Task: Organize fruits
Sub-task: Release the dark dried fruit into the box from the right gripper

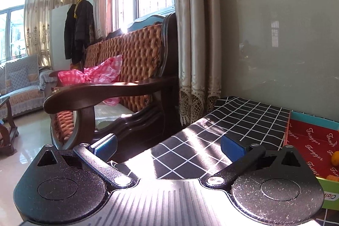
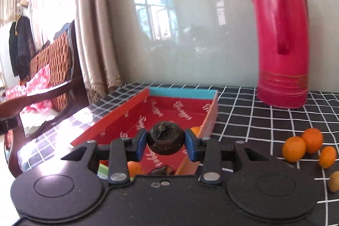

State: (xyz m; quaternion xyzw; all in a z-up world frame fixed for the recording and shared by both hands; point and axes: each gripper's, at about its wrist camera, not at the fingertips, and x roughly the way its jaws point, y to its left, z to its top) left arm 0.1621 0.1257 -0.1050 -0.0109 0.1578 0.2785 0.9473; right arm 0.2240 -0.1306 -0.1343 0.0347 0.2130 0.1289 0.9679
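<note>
The left gripper (image 1: 168, 144) hangs over the near edge of a black checked tablecloth (image 1: 243, 120), its blue pads wide apart with nothing between them. At the far right sits a red box (image 1: 311, 141) holding an orange fruit (image 1: 335, 158). To the left stands a wooden sofa (image 1: 131, 69) with a pink checked cloth (image 1: 97, 75) on it.

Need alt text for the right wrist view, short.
The right gripper clamps a dark round fruit above an open red box on a black grid tablecloth. Small oranges lie loose at right, before a red thermos.
</note>
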